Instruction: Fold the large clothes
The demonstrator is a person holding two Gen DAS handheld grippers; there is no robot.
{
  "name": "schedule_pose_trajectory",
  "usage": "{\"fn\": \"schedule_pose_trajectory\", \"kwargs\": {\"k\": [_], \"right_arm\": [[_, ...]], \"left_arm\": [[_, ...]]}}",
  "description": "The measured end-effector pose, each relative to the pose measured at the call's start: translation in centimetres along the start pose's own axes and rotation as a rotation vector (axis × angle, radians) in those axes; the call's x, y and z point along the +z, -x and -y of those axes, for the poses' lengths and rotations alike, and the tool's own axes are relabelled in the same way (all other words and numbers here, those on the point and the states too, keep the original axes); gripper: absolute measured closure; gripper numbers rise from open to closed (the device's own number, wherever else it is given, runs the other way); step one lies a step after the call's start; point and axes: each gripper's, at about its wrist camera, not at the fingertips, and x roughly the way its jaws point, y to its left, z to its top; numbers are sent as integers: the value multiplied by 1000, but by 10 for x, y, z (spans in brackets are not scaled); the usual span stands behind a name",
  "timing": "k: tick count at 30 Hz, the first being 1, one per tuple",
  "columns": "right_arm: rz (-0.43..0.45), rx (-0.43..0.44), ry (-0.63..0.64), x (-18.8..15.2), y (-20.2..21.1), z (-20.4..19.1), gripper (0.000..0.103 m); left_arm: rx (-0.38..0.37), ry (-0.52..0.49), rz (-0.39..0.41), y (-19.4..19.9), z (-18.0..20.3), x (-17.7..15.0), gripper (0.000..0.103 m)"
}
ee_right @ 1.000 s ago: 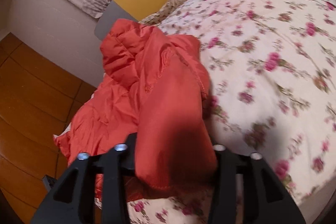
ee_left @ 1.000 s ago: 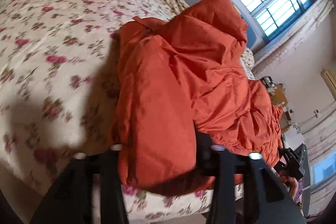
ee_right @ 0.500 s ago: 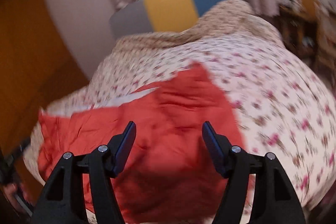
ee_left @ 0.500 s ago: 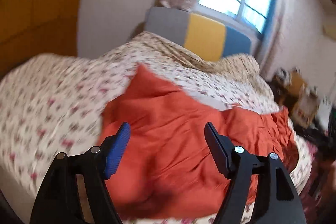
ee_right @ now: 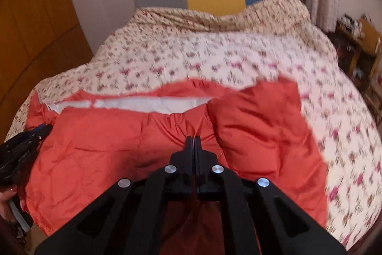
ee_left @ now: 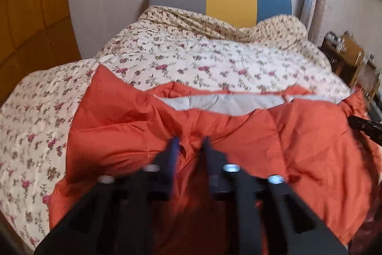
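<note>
across the floral bedspread [ee_left: 214, 59] lies your puffy orange quilted jacket [ee_left: 298, 142], near the foot. your left gripper [ee_left: 189, 147] pinches its near edge; your right gripper [ee_right: 193, 144] is clamped on the fabric too.

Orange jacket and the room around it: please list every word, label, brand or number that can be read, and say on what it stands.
None can be read.
The orange jacket shows no print, and the grey strip along its far edge is blank.
Items on the shelf by the wall are too small and blurred to read.
</note>
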Motion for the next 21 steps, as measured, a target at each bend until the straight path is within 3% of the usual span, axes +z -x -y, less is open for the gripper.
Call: {"fn": "schedule_pose_trajectory", "kwargs": {"k": [4,7,11,15,21], "right_arm": [[30,24,2,26,-5,-2,102],[6,32,11,36,-26,-4,102],[-10,22,38,39,-60,-1,103],[1,43,15,34,-86,3,103],[-22,57,16,44,-121,3,103]], "left_arm": [[31,48,48,5,-9,22,96],[74,37,34,-11,-11,34,96],[110,37,-8,-44,-20,35,96],[148,10,20,-62,-23,32,96],[115,70,-60,-101,-42,44,96]]}}
